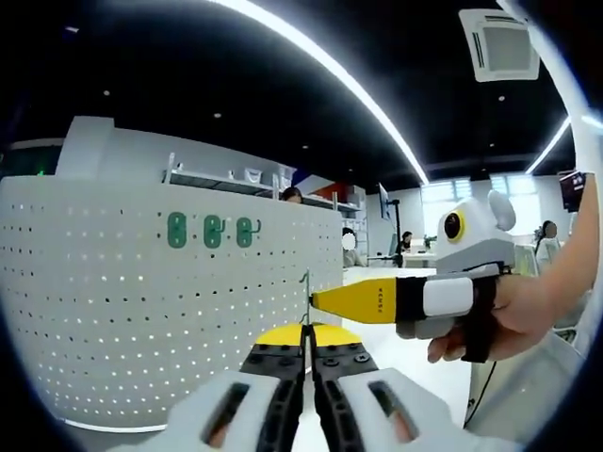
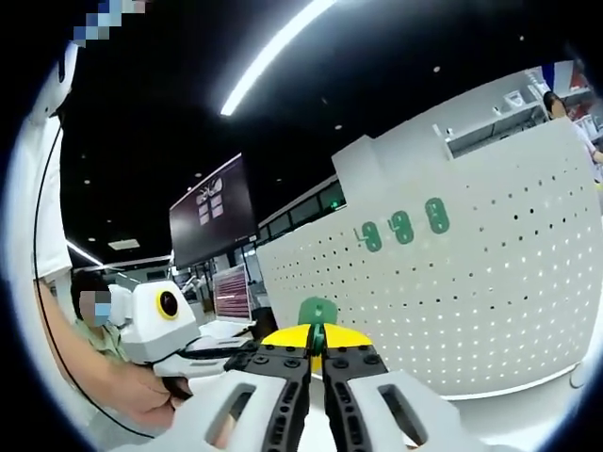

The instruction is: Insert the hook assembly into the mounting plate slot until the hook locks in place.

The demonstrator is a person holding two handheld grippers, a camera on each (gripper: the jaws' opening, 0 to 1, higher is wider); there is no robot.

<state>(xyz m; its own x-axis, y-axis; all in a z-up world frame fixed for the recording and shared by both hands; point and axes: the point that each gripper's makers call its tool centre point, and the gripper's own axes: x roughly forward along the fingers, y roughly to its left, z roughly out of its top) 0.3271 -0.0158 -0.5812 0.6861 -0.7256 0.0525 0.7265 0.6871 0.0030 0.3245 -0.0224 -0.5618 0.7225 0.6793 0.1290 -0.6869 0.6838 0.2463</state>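
My left gripper (image 1: 306,331) is shut, and a thin green piece with a small wire hook (image 1: 304,284) rises edge-on from between its yellow tips. My right gripper (image 1: 317,299) comes in from the right in a person's hand, its yellow tip touching that piece. In the right gripper view my right gripper (image 2: 317,339) is shut on a small green mounting plate (image 2: 317,310) seen face-on. My left gripper (image 2: 247,352) reaches in from the left toward the same spot. Three green plates with hooks (image 1: 213,231) hang on the white pegboard (image 1: 141,320).
The curved white pegboard (image 2: 490,282) with its three green plates (image 2: 402,227) stands close behind the held piece. A dark monitor (image 2: 213,210) hangs farther back. Desks and seated people fill the office behind. A person's hand (image 1: 513,311) holds the right gripper.
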